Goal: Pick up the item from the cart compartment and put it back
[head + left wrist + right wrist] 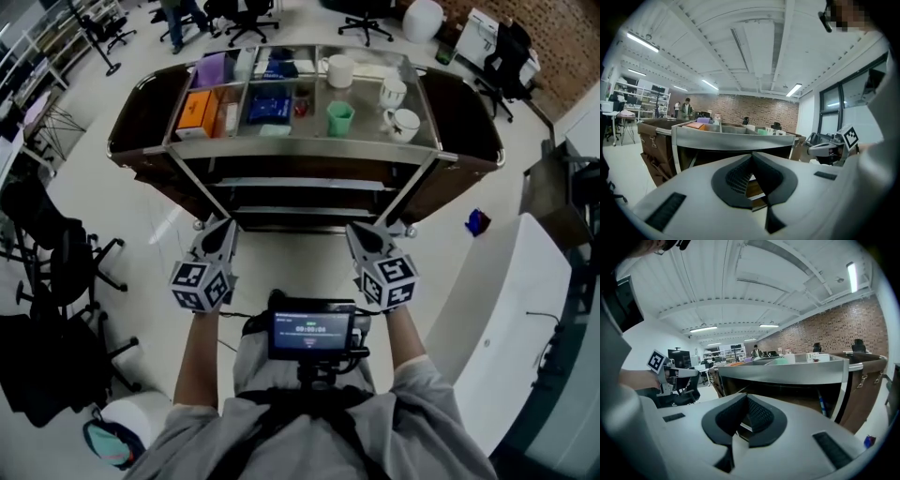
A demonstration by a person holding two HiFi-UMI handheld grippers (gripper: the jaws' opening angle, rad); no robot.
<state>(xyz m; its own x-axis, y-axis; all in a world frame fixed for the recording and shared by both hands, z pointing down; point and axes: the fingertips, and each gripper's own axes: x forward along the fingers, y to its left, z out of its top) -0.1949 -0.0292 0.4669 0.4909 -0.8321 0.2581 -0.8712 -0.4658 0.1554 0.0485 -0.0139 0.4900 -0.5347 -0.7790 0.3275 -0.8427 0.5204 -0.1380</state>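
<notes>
Fingers (736, 180) of our left gripper (751, 155) are pressed tip to tip with nothing between them. Those of our right gripper (746, 396) are closed the same way, also empty. We hold the two grippers side by side and apart from each other, both pointing at the front of the cart (300, 156) and touching no part of it.

Everything the task could concern lies in the compartments of the cart's top tray:
- At our left we count one orange box (199, 111) and one purple box (214, 67).
- In the middle are two blue packs (267, 105).
- Towards the right stand one green cup (339, 117) and three white cups (392, 92).

We cannot tell which of these is the item to be picked.

One small screen (311, 330) sits on a mount at our chest. One blue object (477, 222) lies on the floor right of the cart.
</notes>
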